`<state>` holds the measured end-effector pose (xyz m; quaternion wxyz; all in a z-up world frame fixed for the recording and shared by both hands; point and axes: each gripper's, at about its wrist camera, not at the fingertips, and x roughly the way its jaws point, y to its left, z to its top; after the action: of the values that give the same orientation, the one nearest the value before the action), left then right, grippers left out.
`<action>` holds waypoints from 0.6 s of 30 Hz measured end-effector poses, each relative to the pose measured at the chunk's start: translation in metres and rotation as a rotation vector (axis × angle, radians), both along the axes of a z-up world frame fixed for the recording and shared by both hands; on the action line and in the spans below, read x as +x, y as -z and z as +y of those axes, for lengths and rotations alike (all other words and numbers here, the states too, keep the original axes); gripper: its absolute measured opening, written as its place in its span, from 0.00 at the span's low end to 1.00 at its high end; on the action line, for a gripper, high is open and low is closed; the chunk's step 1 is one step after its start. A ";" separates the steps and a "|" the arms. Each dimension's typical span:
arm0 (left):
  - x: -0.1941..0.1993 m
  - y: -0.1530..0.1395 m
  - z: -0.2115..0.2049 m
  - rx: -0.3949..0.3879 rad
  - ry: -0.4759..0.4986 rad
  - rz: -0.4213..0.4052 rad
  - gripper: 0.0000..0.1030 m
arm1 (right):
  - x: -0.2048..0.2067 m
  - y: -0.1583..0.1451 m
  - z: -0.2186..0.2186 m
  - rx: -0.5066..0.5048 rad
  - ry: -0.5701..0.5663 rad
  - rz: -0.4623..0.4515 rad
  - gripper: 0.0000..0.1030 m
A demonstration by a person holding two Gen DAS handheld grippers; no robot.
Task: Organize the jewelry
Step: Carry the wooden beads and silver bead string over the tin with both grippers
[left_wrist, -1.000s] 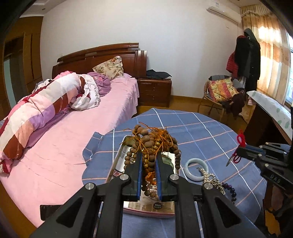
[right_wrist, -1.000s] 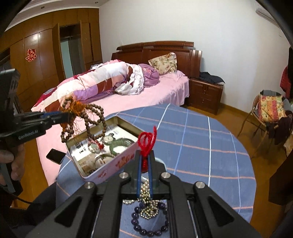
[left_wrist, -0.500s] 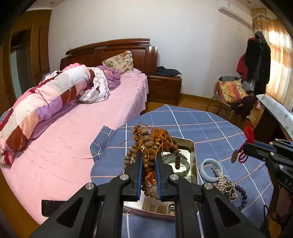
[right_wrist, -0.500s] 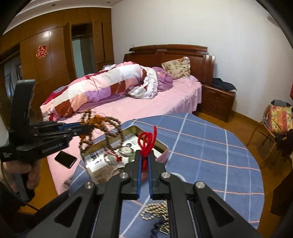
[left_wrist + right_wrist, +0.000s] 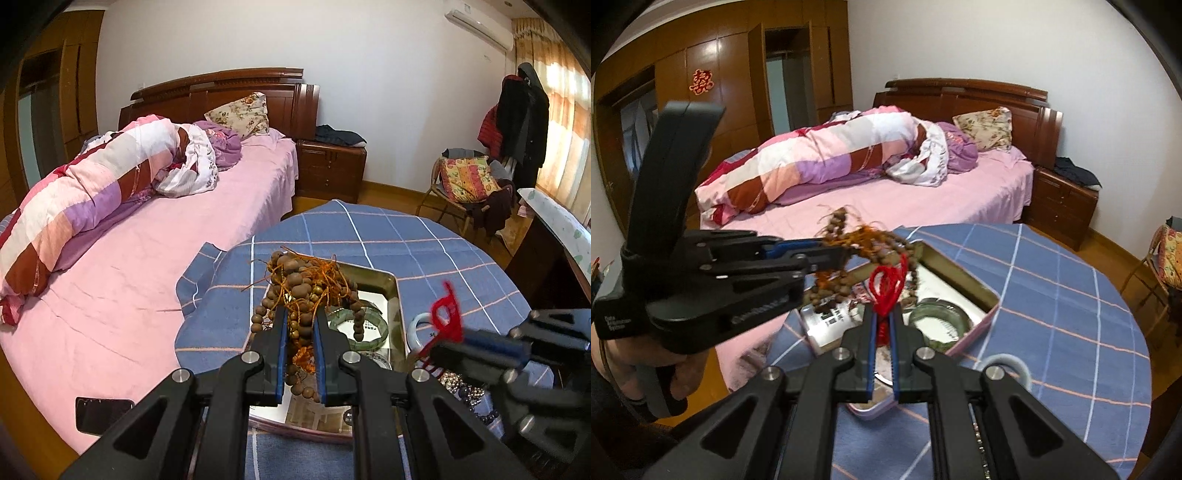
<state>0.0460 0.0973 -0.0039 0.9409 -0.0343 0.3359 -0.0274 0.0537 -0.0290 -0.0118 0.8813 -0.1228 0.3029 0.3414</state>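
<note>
1. Left gripper [image 5: 300, 325] is clamped on the beads [image 5: 306, 291], dangling above the tin [image 5: 391, 280].
2. Right gripper [image 5: 882, 325] pinches the red cord [image 5: 886, 284], over the tin.
3. Beads look heavy, floppy, tangle-prone: grip the bunch's middle.

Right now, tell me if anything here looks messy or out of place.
The wooden bead strand in the left gripper is a tangled clump with frayed orange cords sticking out, hanging over the open tin. A white bangle lies outside the tin on the checked tablecloth. Nothing looks broken or spilled.
</note>
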 end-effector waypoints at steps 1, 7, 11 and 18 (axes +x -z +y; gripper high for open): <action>0.000 0.001 0.000 0.002 0.000 0.003 0.11 | 0.000 0.002 0.002 -0.004 -0.002 0.004 0.08; 0.004 0.012 0.001 0.009 -0.008 0.037 0.11 | 0.003 0.018 0.009 -0.029 -0.012 0.038 0.08; 0.005 0.020 -0.001 0.012 -0.007 0.057 0.12 | 0.005 0.027 0.012 -0.046 -0.013 0.057 0.08; 0.008 0.030 -0.008 0.027 0.007 0.087 0.12 | 0.006 0.040 0.017 -0.069 -0.011 0.086 0.08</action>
<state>0.0537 0.0892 -0.0342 0.9257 -0.0215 0.3768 -0.0248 0.0597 -0.0116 -0.0519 0.8607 -0.1400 0.3513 0.3408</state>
